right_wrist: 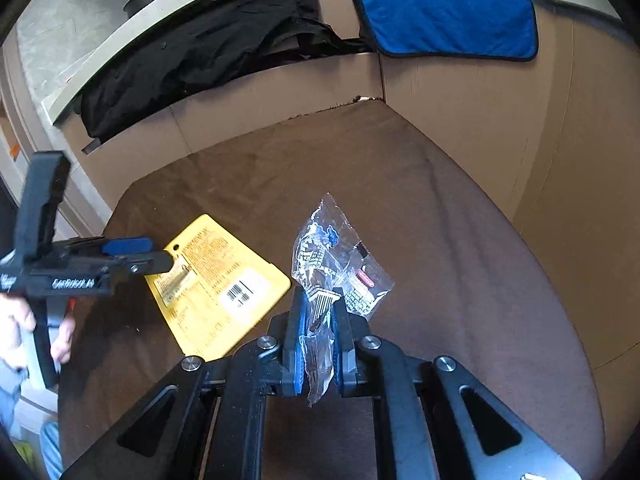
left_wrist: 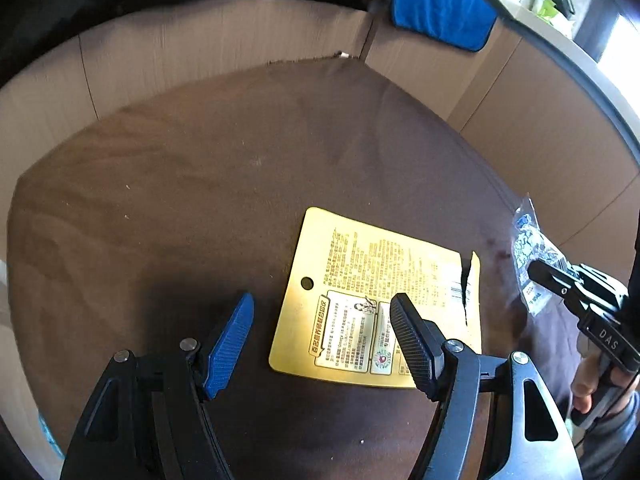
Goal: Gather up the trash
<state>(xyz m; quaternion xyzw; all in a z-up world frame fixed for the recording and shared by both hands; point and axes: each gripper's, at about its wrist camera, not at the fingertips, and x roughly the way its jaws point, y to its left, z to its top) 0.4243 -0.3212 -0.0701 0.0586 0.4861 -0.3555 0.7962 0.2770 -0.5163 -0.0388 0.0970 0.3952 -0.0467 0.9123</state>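
Note:
A flat yellow printed packet [left_wrist: 380, 296] lies on the brown cushion [left_wrist: 200, 200]. My left gripper [left_wrist: 320, 308] hangs open just above its near left edge, the black finger over the packet and the blue finger over bare cushion. The packet [right_wrist: 224, 280] also shows in the right wrist view, with the left gripper [right_wrist: 160, 256] over its left corner. My right gripper [right_wrist: 318, 300] is shut on a crumpled clear plastic wrapper [right_wrist: 336, 256] that sticks up from between the pads. That wrapper [left_wrist: 528, 248] and the right gripper [left_wrist: 538, 274] sit at the right edge of the left wrist view.
Cardboard walls [right_wrist: 480, 128] enclose the cushion at the back and right. A blue towel [right_wrist: 444, 12] and a black garment [right_wrist: 208, 52] hang over the wall's top edge. A person's hand [right_wrist: 20, 328] holds the left gripper's handle.

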